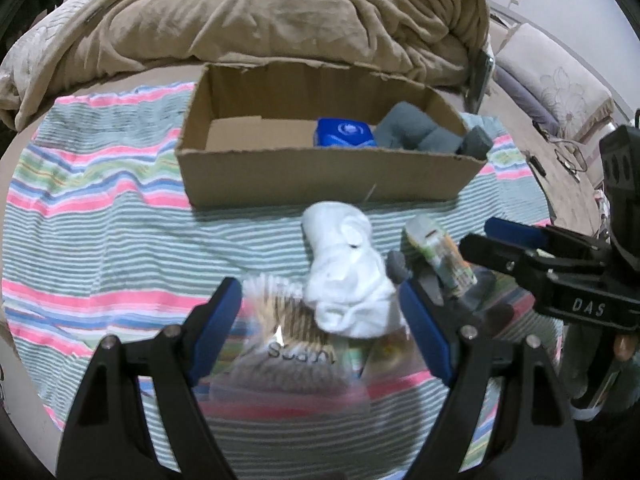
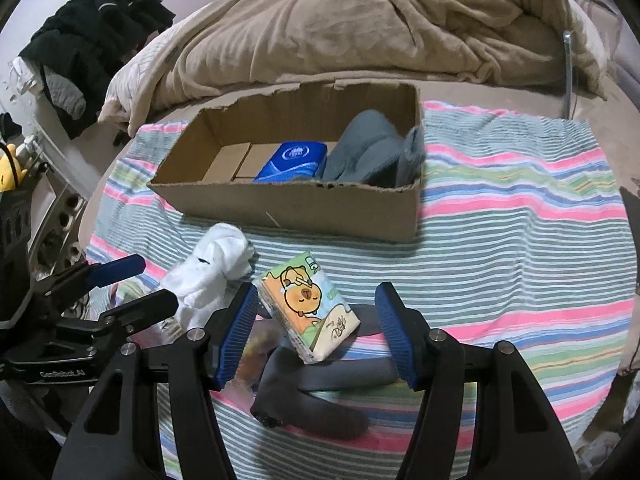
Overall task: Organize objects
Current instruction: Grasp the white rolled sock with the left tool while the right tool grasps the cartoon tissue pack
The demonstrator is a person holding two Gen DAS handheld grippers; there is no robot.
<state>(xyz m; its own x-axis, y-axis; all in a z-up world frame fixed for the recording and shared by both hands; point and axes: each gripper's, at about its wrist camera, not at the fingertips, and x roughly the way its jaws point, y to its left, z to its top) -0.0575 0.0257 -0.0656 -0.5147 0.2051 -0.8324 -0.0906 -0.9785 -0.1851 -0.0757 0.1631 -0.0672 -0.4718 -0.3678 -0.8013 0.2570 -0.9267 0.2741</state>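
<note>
A cardboard box (image 1: 320, 178) (image 2: 288, 208) stands on a striped cloth, holding a blue pack (image 1: 346, 132) (image 2: 292, 160) and a grey-blue cloth roll (image 1: 420, 132) (image 2: 372, 152). In front of it lie a white sock (image 1: 344, 276) (image 2: 212, 276), a clear bag of cotton swabs (image 1: 280, 332), a cartoon-printed tissue pack (image 2: 310, 308) (image 1: 440, 256) and a dark grey sock (image 2: 320, 384). My left gripper (image 1: 322, 332) (image 2: 120, 288) is open over the swab bag and the white sock's end. My right gripper (image 2: 318, 332) (image 1: 520, 248) is open, its pads on either side of the tissue pack, the right pad well apart from it.
The striped cloth (image 2: 520, 208) covers a bed. A rumpled beige blanket (image 1: 280, 12) (image 2: 380, 24) is heaped behind the box. Black clothing (image 2: 96, 20) is piled at far left, and pillows (image 1: 552, 80) lie to the right.
</note>
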